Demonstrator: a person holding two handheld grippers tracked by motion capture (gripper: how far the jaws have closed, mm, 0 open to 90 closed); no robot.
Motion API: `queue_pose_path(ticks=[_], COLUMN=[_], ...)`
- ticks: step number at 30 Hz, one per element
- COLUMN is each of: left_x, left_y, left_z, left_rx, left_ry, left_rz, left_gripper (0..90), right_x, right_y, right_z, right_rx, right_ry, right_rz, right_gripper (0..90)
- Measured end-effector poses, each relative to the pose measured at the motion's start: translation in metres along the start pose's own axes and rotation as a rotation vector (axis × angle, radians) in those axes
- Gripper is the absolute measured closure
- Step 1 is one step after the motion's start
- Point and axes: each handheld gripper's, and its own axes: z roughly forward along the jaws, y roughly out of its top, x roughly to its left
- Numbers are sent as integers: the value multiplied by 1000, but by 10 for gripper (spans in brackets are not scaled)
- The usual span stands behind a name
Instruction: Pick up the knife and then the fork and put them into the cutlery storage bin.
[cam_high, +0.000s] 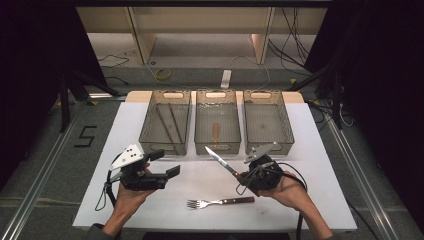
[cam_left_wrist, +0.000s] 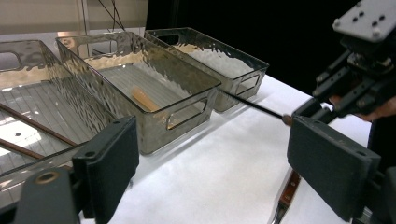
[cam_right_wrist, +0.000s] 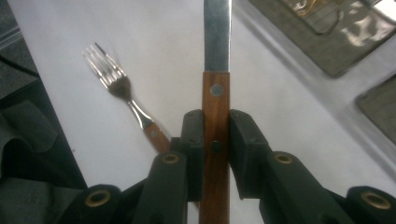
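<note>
At lower left of the high view the left gripper (cam_high: 167, 173) hovers above the white surface (cam_high: 310, 150), its fingers (cam_left_wrist: 109, 163) spread with nothing between them. Along the upper middle stand three clear bins: the left bin (cam_high: 165, 122) holds two dark sticks, the middle bin (cam_high: 217, 121) a small wooden piece, the right bin (cam_high: 267, 121) looks bare. At lower centre lies a fork (cam_high: 220, 202). Right of centre the right gripper (cam_high: 240, 176) pinches the wooden handle of a knife (cam_high: 220, 160), blade pointing up-left toward the middle bin.
</note>
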Motion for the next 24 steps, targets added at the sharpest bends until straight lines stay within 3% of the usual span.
queue_pose_path(ticks=[10,24], left_x=[0,1], left_y=[0,-1], left_z=[0,-1], left_rx=[-2,-10], left_ry=[1,7], left_rz=[-3,-10], left_gripper=[164,164], right_x=[-26,-74], right_y=[8,16], right_z=[-12,-28], right_rx=[-66,-155], right_ry=[-37,-133], right_rz=[73,187], right_gripper=[770,770])
